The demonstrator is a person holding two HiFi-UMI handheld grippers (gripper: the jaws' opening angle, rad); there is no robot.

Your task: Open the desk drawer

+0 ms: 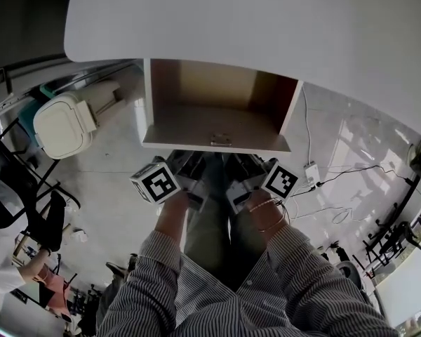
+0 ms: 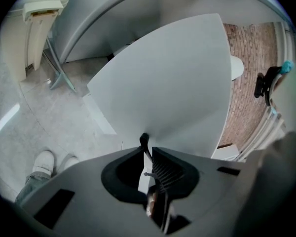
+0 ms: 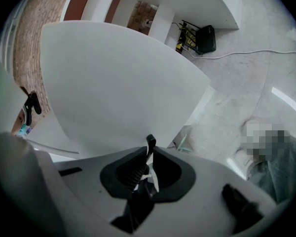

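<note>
Plainly standing open under the rounded white desk top (image 1: 266, 27): the white desk drawer with brown wooden walls (image 1: 196, 121), near the centre of the head view. Nothing to see inside but bare board. On the front edge, at six o'clock of the drawer, a small metal handle (image 1: 221, 140).

Only in the head view: the drawer's inside, the handle, both striped shirt sleeves (image 1: 147, 286), a white lidded bin (image 1: 63, 125) at nine o'clock of the drawer, and a white power strip with its cable (image 1: 311, 172) at four o'clock. Only in the gripper views: a red brick wall (image 2: 246, 83), a pair of white shoes (image 2: 42, 162) at eight o'clock in the left gripper view, a black box (image 3: 205, 38) on the pale floor (image 3: 246, 83) at one o'clock in the right gripper view, and a flat white panel (image 2: 172, 83) filling the middle just ahead of the jaws.

Left gripper (image 2: 149, 149) at seven o'clock of the handle, just below the drawer front: jaws drawn all but together, a thin slit between, nothing caught there. Right gripper (image 3: 151, 151) at five o'clock of the handle: likewise nearly closed, gripping nothing. Whether either tip touches the drawer front, impossible to tell.
</note>
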